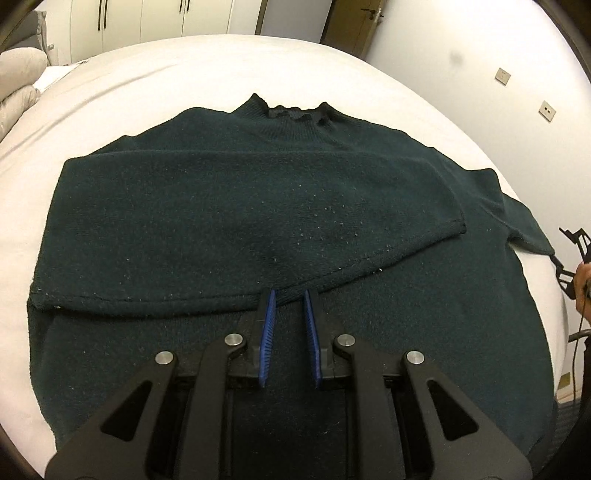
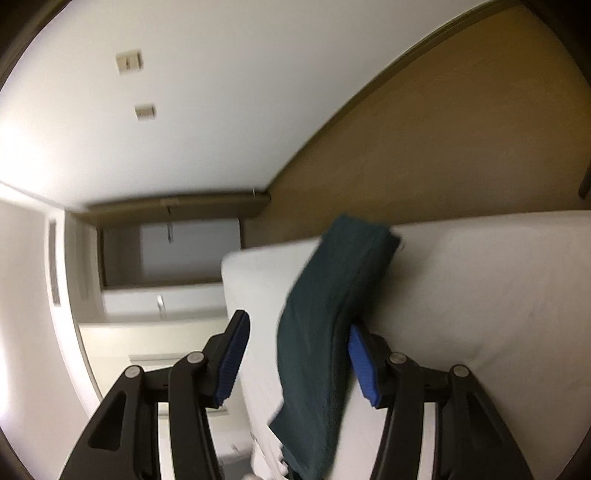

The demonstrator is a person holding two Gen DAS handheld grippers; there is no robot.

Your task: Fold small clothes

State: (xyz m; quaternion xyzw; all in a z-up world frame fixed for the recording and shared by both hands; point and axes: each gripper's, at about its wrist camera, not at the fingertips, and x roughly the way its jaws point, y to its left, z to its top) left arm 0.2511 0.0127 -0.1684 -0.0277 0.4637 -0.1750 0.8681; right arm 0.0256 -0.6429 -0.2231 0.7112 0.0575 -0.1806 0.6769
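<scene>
In the left wrist view, a dark green sweater (image 1: 258,206) lies spread flat on a white bed (image 1: 122,96), its ruffled collar (image 1: 291,110) toward the far side and its hem near the camera. One sleeve (image 1: 207,229) is folded across the chest, its cuff end reaching toward the right side of the body, while the other sleeve (image 1: 524,225) still stretches out to the right over the bed's edge. The left claw (image 1: 290,295) points down at the sweater, its blue pads (image 1: 266,332) standing a narrow gap apart with their tips just at the lower edge of the folded sleeve; nothing is pinched between them, so it reads as released. At the far right edge, part of a hand (image 1: 581,284) holds the black frame of the other tool. Pillows (image 1: 18,81) sit at the far left, white wardrobe doors (image 1: 147,18) stand behind the bed, and wall sockets (image 1: 524,92) show on the right wall. In the right wrist view, which is rolled on its side and somewhat blurred, the right claw (image 2: 295,325) stands spread, and the outstretched sleeve (image 2: 328,314) runs between its pads. The right-hand pad (image 2: 364,365) lies against or just beside the cloth, while the left-hand pad (image 2: 232,362) is clear of it, so the sleeve is not gripped. The bed (image 2: 480,295) lies under the sleeve, with a tan floor (image 2: 443,129) and a white wall (image 2: 184,92) beyond.
</scene>
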